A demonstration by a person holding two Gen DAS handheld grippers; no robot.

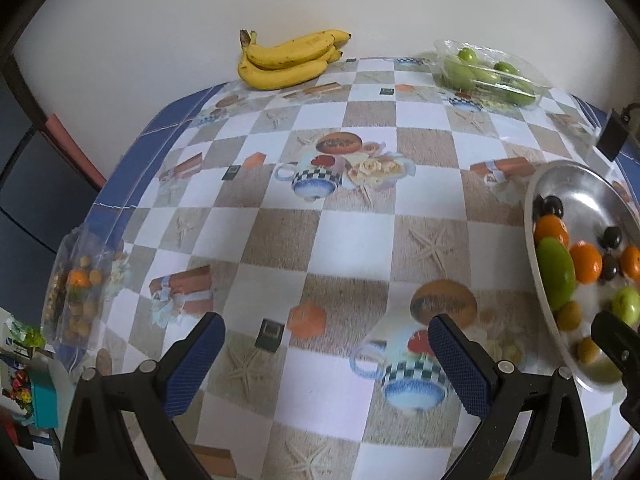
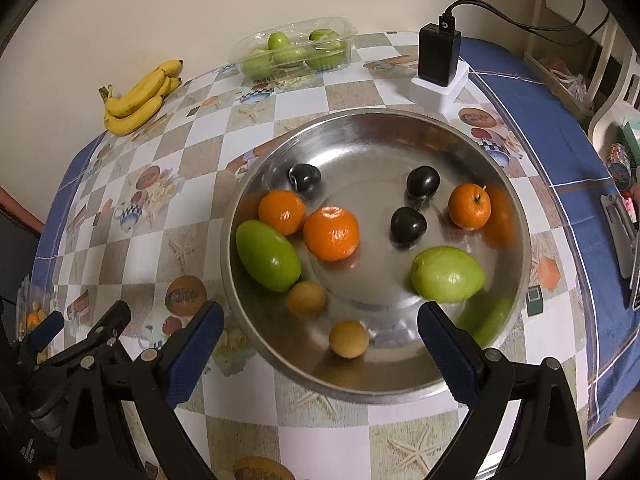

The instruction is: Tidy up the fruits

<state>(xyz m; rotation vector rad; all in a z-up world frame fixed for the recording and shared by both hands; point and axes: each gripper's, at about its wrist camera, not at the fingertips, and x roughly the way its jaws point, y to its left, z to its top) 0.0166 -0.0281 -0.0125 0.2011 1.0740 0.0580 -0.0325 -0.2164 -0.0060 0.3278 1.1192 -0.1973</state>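
The right tongs (image 2: pixel 320 344) are wide apart and hold nothing. They hang just over the near rim of a big shiny metal bowl (image 2: pixel 400 148) on the worktop (image 2: pixel 248 416). Between the blue pads (image 2: pixel 444 356) sits a small round tan fruit (image 2: pixel 349 339), and a second tan fruit (image 2: pixel 306 299) lies a bit farther in. A long green fruit (image 2: pixel 268 255) leans by the bowl's left wall. Another green fruit (image 2: pixel 447 274) lies on the right side, close to the right pad. Two oranges (image 2: pixel 331 233) touch each other near the middle, and a third orange (image 2: pixel 469 206) with a little stem sits apart on the right. Three dark plums (image 2: pixel 408 227) are spread over the back of the bowl.

The left tongs (image 1: pixel 326 364) are wide apart too, and hold nothing. They hover over the checked cloth on the worktop, left of the bowl.

Far back by the wall lies a bunch of yellow bananas (image 1: pixel 288 60). Near it is a clear box of green fruits (image 2: pixel 294 52). A black charger (image 2: pixel 438 54) stands on a white block behind the bowl.
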